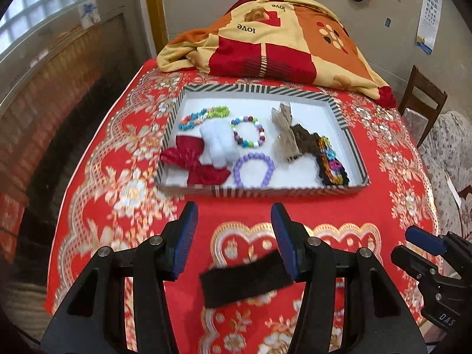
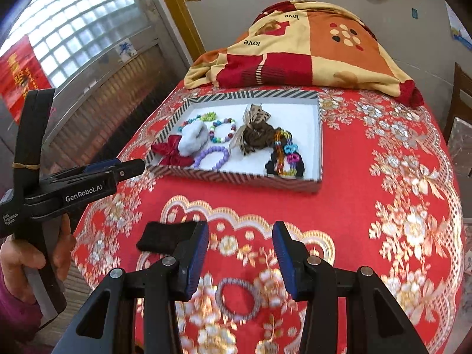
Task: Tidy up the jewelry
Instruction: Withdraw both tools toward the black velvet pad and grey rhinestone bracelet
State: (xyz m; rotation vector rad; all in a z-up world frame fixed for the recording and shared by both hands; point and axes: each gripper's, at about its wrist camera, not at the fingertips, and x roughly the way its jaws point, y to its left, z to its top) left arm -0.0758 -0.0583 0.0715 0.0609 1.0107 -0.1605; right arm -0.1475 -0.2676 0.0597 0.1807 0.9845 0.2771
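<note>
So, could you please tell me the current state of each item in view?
Tray: holding bows, bracelets and scrunchies.
Black band: lying loose on the tablecloth.
Grey hair tie: flat on the cloth.
Left gripper: fingers open, empty.
Right gripper: fingers open, empty.

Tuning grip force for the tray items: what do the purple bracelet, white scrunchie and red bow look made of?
Purple bracelet: round beads, likely plastic, matte lilac with faint highlights.
White scrunchie: fluffy plush fabric, with a fuzzy, soft outline.
Red bow: cloth, maybe velvet or satin, with folds and a dull sheen.
All three lie inside the tray.
</note>
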